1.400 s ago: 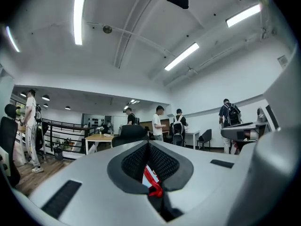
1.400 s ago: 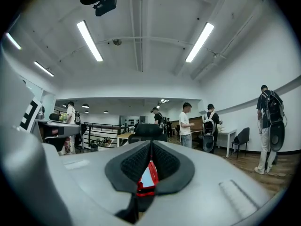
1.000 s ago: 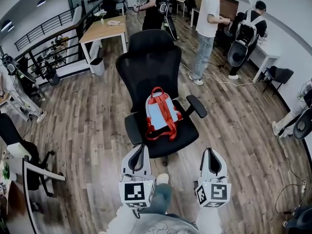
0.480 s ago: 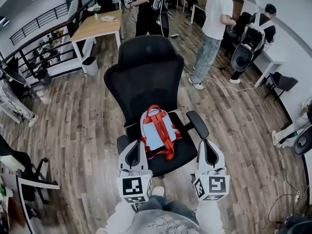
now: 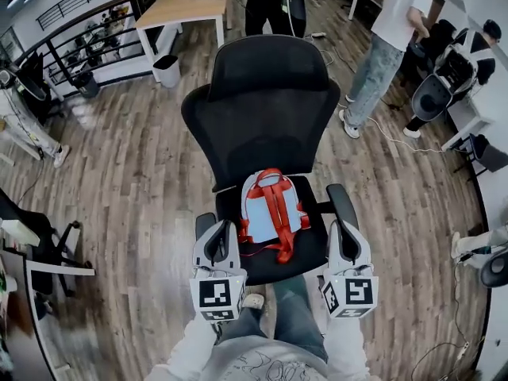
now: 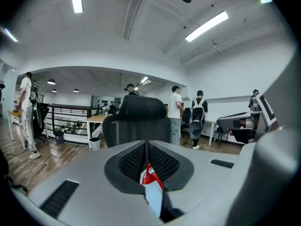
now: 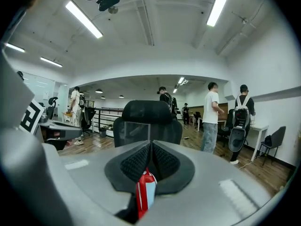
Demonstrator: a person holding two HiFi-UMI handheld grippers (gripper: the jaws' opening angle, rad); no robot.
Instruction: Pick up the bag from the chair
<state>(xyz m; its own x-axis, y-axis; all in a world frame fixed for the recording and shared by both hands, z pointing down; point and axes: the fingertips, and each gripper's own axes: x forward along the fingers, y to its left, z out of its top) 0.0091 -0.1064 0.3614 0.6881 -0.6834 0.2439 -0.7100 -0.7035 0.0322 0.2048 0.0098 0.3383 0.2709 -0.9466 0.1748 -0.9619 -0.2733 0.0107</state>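
A small light-blue backpack with red straps (image 5: pixel 271 212) lies on the seat of a black mesh office chair (image 5: pixel 266 109). My left gripper (image 5: pixel 217 238) hovers at the seat's front left corner, just left of the bag. My right gripper (image 5: pixel 344 236) is beside the right armrest (image 5: pixel 342 206). Both are shut with nothing in them. In the left gripper view the jaws (image 6: pixel 148 150) meet, and a sliver of the bag (image 6: pixel 151 188) shows below them. The right gripper view shows the same: closed jaws (image 7: pixel 151 150) with the bag (image 7: pixel 145 192) behind.
A wooden desk (image 5: pixel 184 8) and a grey bin (image 5: pixel 167 70) stand at the back left, by a black railing (image 5: pixel 87 42). People stand at the back right (image 5: pixel 389 46), with a cable (image 5: pixel 397 137) on the floor. Another chair base (image 5: pixel 55 252) is at the left.
The view has closed in on the chair. Both grippers, still shut, have moved forward from in front of the seat to either side of its front edge.
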